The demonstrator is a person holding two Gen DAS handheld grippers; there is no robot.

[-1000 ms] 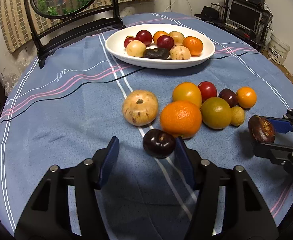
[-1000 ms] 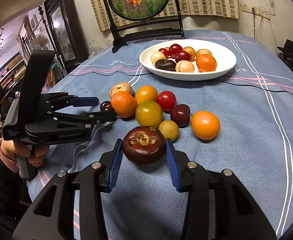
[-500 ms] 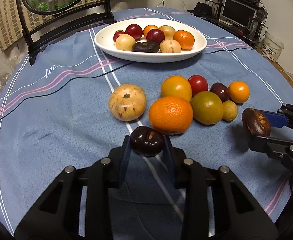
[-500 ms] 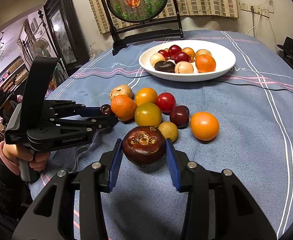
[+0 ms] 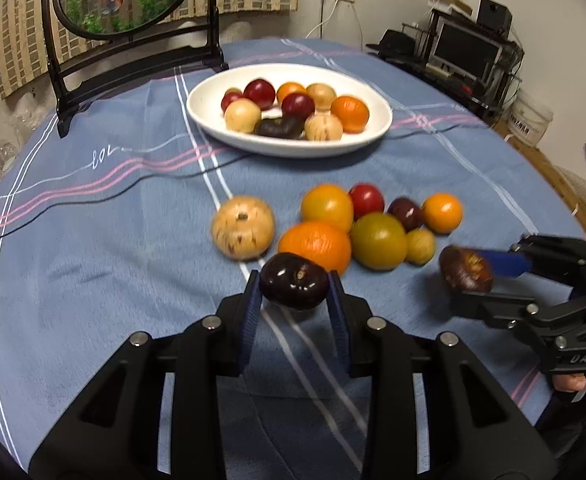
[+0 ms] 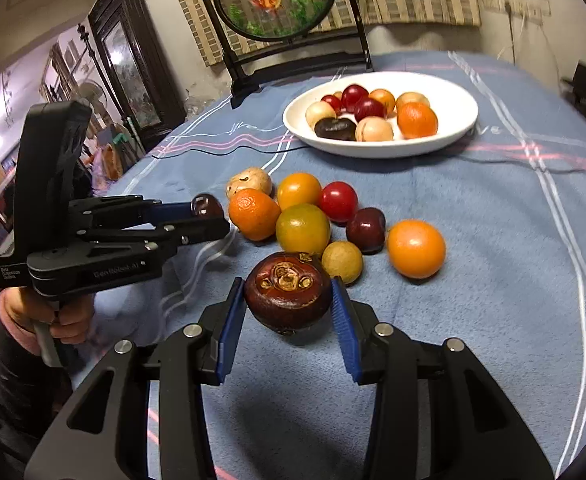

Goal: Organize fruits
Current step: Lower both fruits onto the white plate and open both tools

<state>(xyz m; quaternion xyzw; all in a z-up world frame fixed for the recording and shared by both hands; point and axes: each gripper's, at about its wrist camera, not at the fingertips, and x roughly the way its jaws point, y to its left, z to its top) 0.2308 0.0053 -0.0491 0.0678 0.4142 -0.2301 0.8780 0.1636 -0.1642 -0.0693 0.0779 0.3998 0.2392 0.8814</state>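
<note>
Left gripper (image 6: 209, 216) body: "GenRobot.AI", plus a small white label, illegible. Right gripper (image 5: 469, 276) body: "DAS". Tablecloth (image 5: 93, 240), far-left edge: cursive white lettering, "lov" legible.

Both pads of the right gripper (image 6: 289, 308) press a brown mangosteen (image 6: 288, 291) clear of the blue tablecloth (image 6: 493, 300). At left, a hand (image 6: 59, 316) holds the left gripper (image 6: 209, 216), clamped on a small dark plum (image 6: 208, 206). Loose fruits (image 6: 303, 229) cluster between them; a white plate (image 6: 459, 120) of fruit sits beyond
</note>
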